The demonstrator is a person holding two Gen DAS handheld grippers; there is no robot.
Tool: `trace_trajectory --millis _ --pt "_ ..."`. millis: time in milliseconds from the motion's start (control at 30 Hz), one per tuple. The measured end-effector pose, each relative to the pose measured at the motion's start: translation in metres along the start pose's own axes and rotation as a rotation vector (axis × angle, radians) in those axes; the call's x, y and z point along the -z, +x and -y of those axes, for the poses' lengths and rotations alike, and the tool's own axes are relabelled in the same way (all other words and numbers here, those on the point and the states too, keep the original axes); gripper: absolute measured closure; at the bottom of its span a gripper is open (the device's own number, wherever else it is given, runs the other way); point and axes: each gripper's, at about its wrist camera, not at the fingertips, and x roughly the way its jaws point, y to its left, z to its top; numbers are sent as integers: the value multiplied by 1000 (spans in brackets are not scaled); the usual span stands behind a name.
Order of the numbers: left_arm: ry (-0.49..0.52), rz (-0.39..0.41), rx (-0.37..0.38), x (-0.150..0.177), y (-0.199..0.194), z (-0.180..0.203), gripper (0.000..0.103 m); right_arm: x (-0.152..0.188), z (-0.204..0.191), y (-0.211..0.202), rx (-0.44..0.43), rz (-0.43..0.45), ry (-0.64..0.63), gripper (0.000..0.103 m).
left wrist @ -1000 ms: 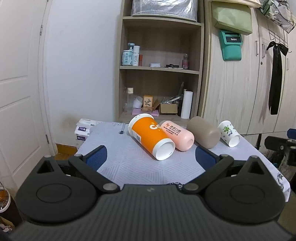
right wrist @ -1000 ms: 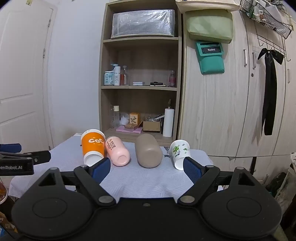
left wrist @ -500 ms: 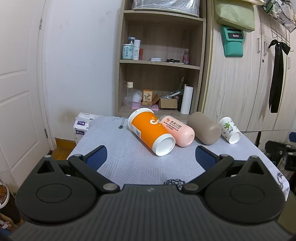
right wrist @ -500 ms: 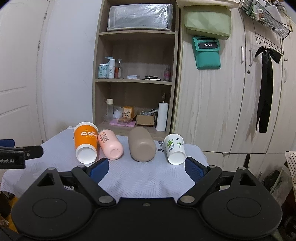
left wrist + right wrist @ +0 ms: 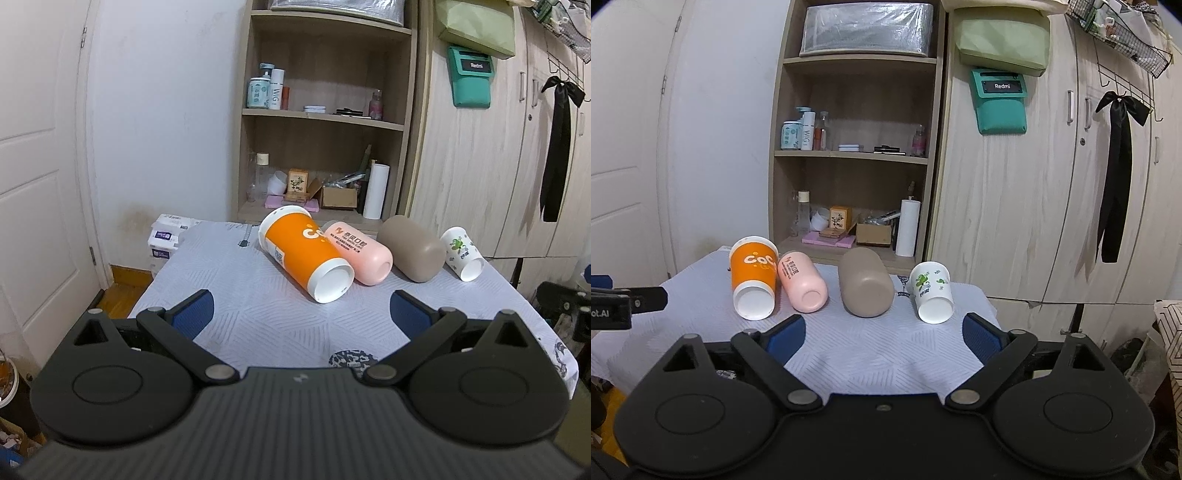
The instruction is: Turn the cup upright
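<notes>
Several cups lie on their sides in a row on the table's pale patterned cloth (image 5: pixel 236 295): an orange cup (image 5: pixel 303 254) (image 5: pixel 753 280), a pink cup (image 5: pixel 358 251) (image 5: pixel 801 282), a taupe cup (image 5: pixel 412 247) (image 5: pixel 864 282) and a small white cup with green print (image 5: pixel 461 253) (image 5: pixel 932 291). Their bases face me. My left gripper (image 5: pixel 301 314) is open and empty, above the table's near part, short of the orange cup. My right gripper (image 5: pixel 884 334) is open and empty, in front of the taupe and white cups. The left gripper shows at the left edge of the right wrist view (image 5: pixel 624 301).
A wooden shelf unit (image 5: pixel 857 155) with bottles and boxes stands behind the table. Wardrobe doors (image 5: pixel 1052 203) fill the right, with a black ribbon (image 5: pixel 1115 177) hanging. A white door (image 5: pixel 40 184) is on the left. Tissue packs (image 5: pixel 166 236) sit at the table's far left corner.
Both grippers have risen and tilted down a little, so the cups sit lower in both views. The cups have not moved. Both grippers stay open.
</notes>
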Motion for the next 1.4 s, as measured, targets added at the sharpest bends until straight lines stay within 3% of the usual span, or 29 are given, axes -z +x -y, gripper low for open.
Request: trace_trajectory --millis 400,567,933,1400 --pt "-27 -9 -19 1 4 -7 0 3 1 2 24 -6 -4 8" --pt "-28 -1 -16 3 2 -6 0 5 2 -2 24 27 18 0" --pt "-37 -18 -19 -2 -1 -4 0 1 6 -6 42 61 57 0" --pt "-35 56 8 -4 -18 0 0 4 7 -13 36 100 99 0"
